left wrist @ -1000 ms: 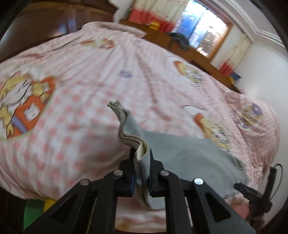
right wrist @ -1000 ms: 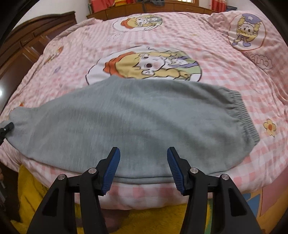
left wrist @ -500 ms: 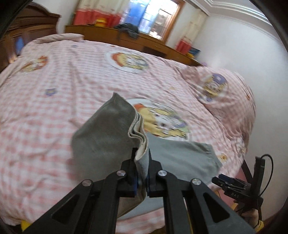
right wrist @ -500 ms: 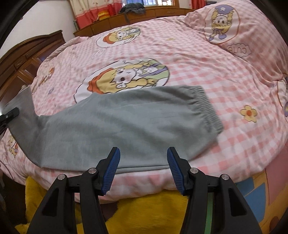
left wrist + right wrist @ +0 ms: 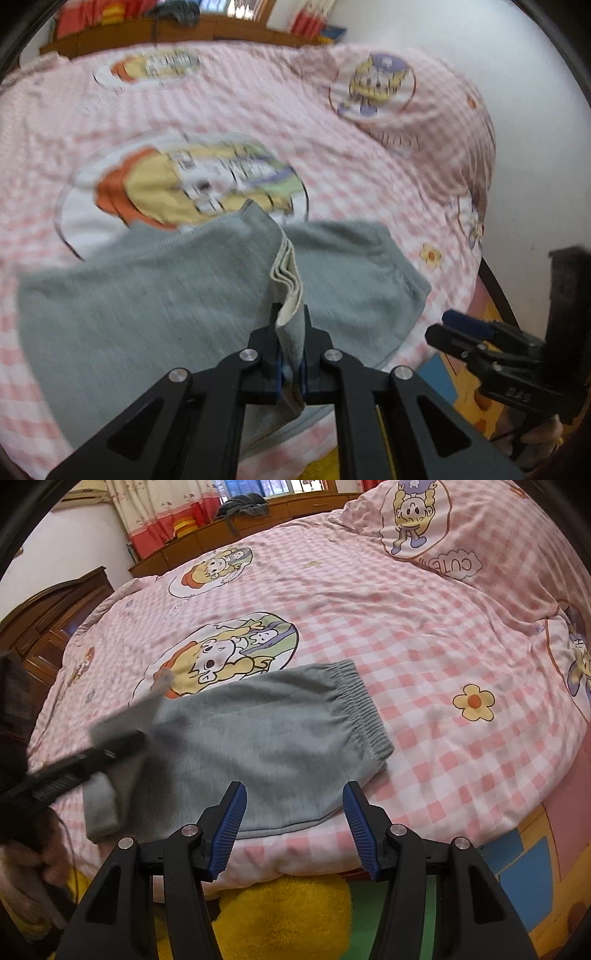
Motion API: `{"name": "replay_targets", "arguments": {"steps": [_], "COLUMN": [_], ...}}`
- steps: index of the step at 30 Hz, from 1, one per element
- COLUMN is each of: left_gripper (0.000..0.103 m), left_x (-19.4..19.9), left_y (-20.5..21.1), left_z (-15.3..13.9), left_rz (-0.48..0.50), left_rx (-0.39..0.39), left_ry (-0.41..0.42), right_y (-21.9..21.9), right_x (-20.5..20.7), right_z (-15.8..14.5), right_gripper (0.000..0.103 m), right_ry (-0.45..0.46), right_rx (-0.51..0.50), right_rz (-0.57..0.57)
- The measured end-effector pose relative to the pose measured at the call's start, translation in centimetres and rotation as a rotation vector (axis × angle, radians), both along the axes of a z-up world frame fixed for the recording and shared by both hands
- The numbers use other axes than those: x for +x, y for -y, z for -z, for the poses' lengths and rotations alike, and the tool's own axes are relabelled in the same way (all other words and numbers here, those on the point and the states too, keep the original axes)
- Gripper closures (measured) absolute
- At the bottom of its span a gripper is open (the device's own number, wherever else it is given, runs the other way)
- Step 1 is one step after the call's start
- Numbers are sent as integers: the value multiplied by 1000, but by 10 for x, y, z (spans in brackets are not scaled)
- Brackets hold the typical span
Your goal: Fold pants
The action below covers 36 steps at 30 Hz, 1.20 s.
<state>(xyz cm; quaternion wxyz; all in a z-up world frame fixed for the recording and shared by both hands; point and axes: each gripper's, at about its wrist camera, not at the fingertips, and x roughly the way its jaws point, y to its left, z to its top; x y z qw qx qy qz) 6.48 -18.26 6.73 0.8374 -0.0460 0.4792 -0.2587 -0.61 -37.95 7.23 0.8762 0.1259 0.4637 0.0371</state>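
Observation:
Grey pants [image 5: 280, 723] lie on the pink checked bed cover [image 5: 424, 635], with the elastic waistband [image 5: 364, 705] at the right. My left gripper [image 5: 290, 363] is shut on the bunched leg cuffs [image 5: 288, 284] and holds them lifted over the rest of the pants [image 5: 140, 302], so the legs are doubled over toward the waistband. It shows blurred at the left of the right wrist view as the left gripper [image 5: 114, 744]. My right gripper [image 5: 294, 790] stands open above the pants' near edge with nothing between its fingers. It also appears in the left wrist view as the right gripper [image 5: 458, 328].
The bed's near edge [image 5: 295, 864] drops to a yellow plush mat [image 5: 284, 915] and coloured floor tiles [image 5: 524, 867]. A dark wooden cabinet [image 5: 51, 620] stands at the left. A long wooden sideboard [image 5: 258, 513] runs below the window. Part of a person's hand [image 5: 22, 893] shows low left.
My left gripper has carried the leg cuffs from the far left across the pants toward the waistband, folding the legs over. The right gripper shifted a little and stayed open.

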Motion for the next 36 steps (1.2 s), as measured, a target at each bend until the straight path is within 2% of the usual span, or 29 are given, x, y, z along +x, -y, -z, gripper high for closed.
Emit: {"name": "replay_targets", "arguments": {"steps": [3,6,8,11,15,21,25,30,33,36], "left_gripper": [97,88,63,50,49,48,48,48,48,48], "left_x": [5,1,-4,-16,-26,-32,-31,-33,-36,-39], "left_y": [9,8,5,-2,-20,-65,-90,-119,-122,-122], "left_z": [23,33,28,14,0,-6,3,12,11,7], "left_rz": [14,30,51,52,39,-54,-127,-186,-187,-193], "left_rx": [8,7,3,23,84,69,116,40,51,57], "left_ry": [-67,-98,-94,-40,29,29,24,-31,-18,-3], "right_y": [-2,-7,-11,-17,-24,-42,-58,-73,-83,-91], "right_x": [7,14,18,25,34,52,70,86,93,98], "right_z": [6,13,16,17,14,11,22,38,43,45], "right_gripper": [48,47,47,48,48,48,48,48,59,76], "right_ry": [-17,-39,-49,-55,-48,-49,-79,-104,-110,-123], "right_rx": [7,23,31,40,81,125,85,72,71,101], "right_rz": [-11,-27,-38,-51,-58,-99,-126,-180,-215,-235]}}
